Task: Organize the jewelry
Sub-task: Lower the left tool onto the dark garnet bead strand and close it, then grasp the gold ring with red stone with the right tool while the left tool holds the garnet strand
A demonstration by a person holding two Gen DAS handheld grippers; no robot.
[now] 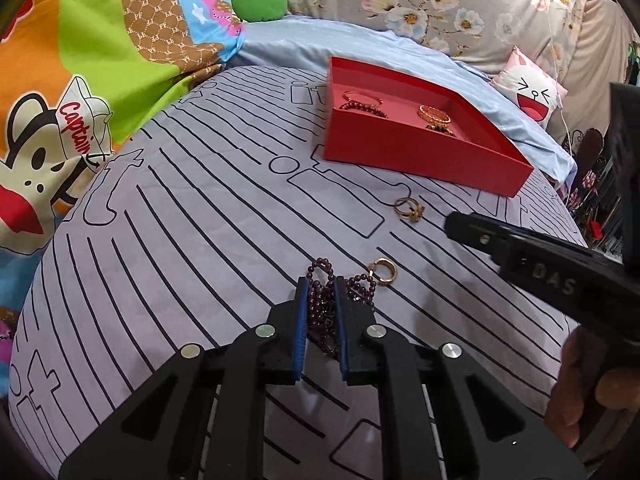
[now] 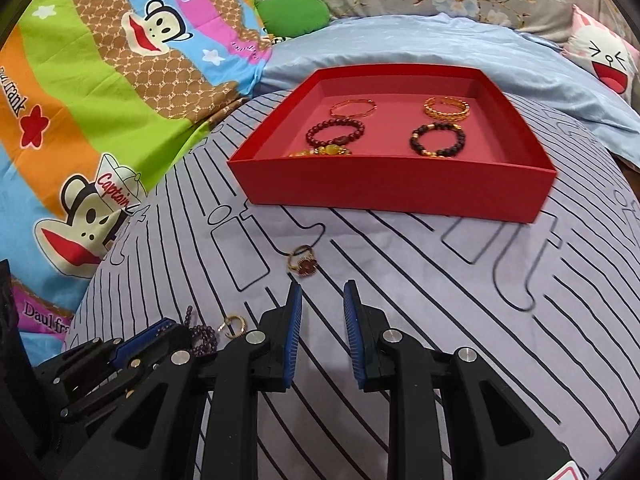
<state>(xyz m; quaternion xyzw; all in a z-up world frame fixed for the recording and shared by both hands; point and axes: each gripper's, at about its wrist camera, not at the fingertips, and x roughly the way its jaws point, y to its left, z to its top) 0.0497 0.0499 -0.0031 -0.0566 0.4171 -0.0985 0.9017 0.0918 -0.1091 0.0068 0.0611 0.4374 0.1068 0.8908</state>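
Beads (image 1: 322, 304) of dark garnet colour lie bunched on the striped sheet (image 1: 180, 260), and the left gripper (image 1: 319, 282) has its two blue pads on either side of the bunch, closed in on the strand. A small gold hoop (image 1: 383, 272) lies just beside the beads, to their right. Farther up the sheet sits a gold ring (image 1: 409, 208), near the front wall of the red tray (image 1: 420, 156) but not touching it.

From the right wrist view, the right gripper (image 2: 322, 296) hovers over bare sheet with its jaws apart and nothing between them; the ring (image 2: 303, 262), with a reddish stone, lies just ahead of its left fingertip. The tray (image 2: 392, 188) holds a thin gold bangle (image 2: 353, 107) and a wider gold bangle (image 2: 446, 109) at the back, a dark red bead bracelet (image 2: 335, 133) and a black bead bracelet (image 2: 438, 142) in front of them, and a yellowish bead piece (image 2: 320, 152) against the near wall. A cartoon monkey blanket (image 2: 100, 120) covers the left side, with a pale blue sheet (image 2: 400, 40) behind the tray.
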